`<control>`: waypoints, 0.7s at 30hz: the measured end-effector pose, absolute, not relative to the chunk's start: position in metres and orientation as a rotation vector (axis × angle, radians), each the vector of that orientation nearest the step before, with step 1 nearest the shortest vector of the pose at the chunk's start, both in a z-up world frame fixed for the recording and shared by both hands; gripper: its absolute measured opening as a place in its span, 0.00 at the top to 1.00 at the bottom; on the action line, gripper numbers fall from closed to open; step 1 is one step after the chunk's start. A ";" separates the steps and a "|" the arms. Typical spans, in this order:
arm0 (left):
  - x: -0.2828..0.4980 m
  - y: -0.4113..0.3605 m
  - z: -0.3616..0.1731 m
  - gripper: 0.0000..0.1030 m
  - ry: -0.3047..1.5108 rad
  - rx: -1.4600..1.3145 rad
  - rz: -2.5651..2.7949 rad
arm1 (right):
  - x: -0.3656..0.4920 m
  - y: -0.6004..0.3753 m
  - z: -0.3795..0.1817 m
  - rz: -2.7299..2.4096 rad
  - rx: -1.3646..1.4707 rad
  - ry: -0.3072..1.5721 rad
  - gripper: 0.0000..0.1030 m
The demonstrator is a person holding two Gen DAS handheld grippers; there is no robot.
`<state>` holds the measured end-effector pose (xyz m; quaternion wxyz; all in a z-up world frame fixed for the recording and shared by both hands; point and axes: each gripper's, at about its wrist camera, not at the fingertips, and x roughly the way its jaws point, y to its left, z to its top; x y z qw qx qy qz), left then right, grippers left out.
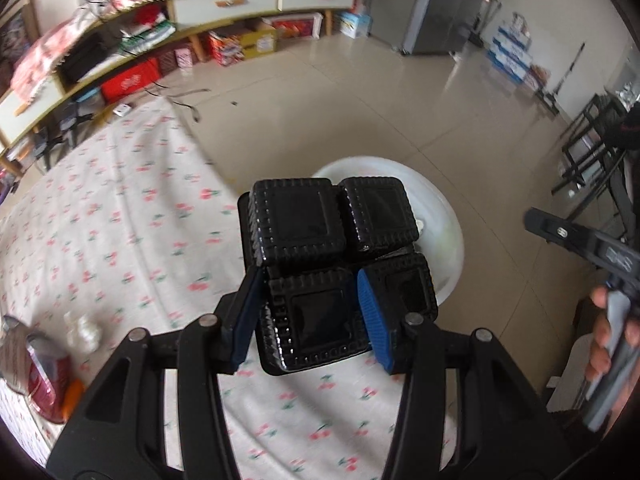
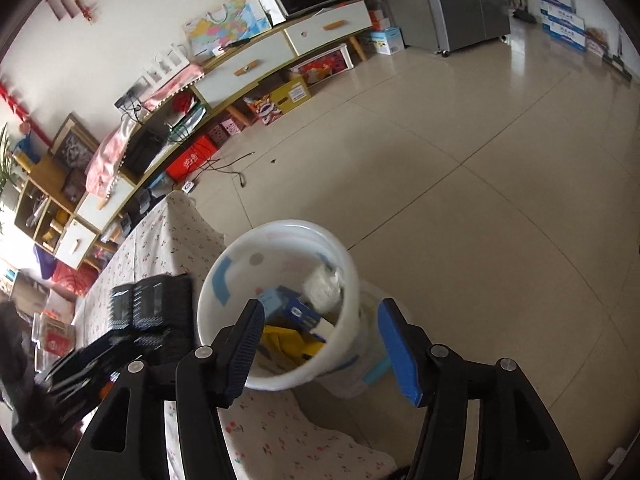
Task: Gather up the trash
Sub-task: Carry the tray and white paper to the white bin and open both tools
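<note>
- The tray [image 1: 320, 264] looks like thin moulded plastic: a light, springy shell, by my judgement, that would flex or crackle under a hard squeeze and not break.
- Its glossy skin looks slippery; the ribbed rims of the cups give the pads something to bite on.
- A sound hold, I judge, is across one cup or a dividing wall, as now; a pinch on a thin outer edge would let it swing.
- Look: shiny black, four square cups in a two-by-two block, each with a beaded, biscuit-like border and a flat centre. In the right wrist view it shows side-on as a dark ribbed block.
- Where: held up in the left hand-held gripper [image 1: 308, 312], above the edge of the cherry-print worktop [image 1: 120, 240] and partly over the white bucket [image 2: 224, 320] that stands on the floor just beside it.
- Left hand-held gripper: its blue pads are clamped on the near-left cup, jaws at a middling width.
- Right hand-held gripper [image 2: 320, 348]: jaws apart with nothing between them, over the bucket.
- The bucket already holds a blue carton [image 2: 292, 308], something yellow [image 2: 288, 340] and a white wad [image 2: 324, 286]; the tray is wide against its mouth, so I expect it needs tilting to drop in.
</note>
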<state>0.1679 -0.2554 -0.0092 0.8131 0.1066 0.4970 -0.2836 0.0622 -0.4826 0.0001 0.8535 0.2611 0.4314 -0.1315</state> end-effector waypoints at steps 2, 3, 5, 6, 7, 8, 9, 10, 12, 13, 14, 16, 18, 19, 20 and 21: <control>0.173 -0.272 -0.015 0.51 1.097 0.242 -0.614 | 0.054 -0.487 0.003 -0.286 0.545 0.898 0.41; 0.176 -0.280 -0.017 0.51 1.109 0.246 -0.614 | 0.051 -0.489 0.004 -0.293 0.544 0.892 0.41; 0.179 -0.294 -0.021 0.51 1.131 0.260 -0.615 | 0.044 -0.496 0.007 -0.308 0.544 0.877 0.41; 0.179 -0.298 -0.022 0.51 1.140 0.261 -0.619 | 0.041 -0.499 0.008 -0.315 0.545 0.872 0.41; 0.181 -0.304 -0.024 0.51 1.152 0.259 -0.623 | 0.038 -0.504 0.009 -0.323 0.549 0.866 0.40; 0.181 -0.308 -0.024 0.51 1.158 0.260 -0.625 | 0.034 -0.507 0.009 -0.326 0.554 0.866 0.40; 0.182 -0.314 -0.026 0.51 1.165 0.268 -0.625 | 0.032 -0.510 0.009 -0.327 0.559 0.866 0.40; 0.182 -0.317 -0.027 0.50 1.169 0.275 -0.627 | 0.031 -0.514 0.009 -0.328 0.568 0.865 0.40; 0.182 -0.321 -0.029 0.49 1.183 0.274 -0.654 | 0.030 -0.516 0.009 -0.331 0.577 0.862 0.40; 0.181 -0.324 -0.030 0.49 1.184 0.262 -0.673 | 0.030 -0.516 0.010 -0.332 0.579 0.861 0.40; 0.181 -0.325 -0.029 0.48 1.182 0.256 -0.678 | 0.029 -0.516 0.010 -0.332 0.580 0.859 0.40; 0.179 -0.326 -0.025 0.41 1.170 0.242 -0.678 | 0.028 -0.517 0.011 -0.330 0.576 0.858 0.40; 0.176 -0.322 -0.020 0.31 1.142 0.224 -0.671 | 0.027 -0.516 0.012 -0.331 0.572 0.855 0.40; 0.176 -0.319 -0.018 0.30 1.134 0.219 -0.670 | 0.027 -0.516 0.012 -0.330 0.571 0.853 0.40; 0.176 -0.317 -0.017 0.30 1.129 0.215 -0.668 | 0.025 -0.516 0.012 -0.330 0.571 0.851 0.40; 0.176 -0.313 -0.014 0.30 1.125 0.209 -0.666 | 0.025 -0.516 0.013 -0.330 0.572 0.850 0.40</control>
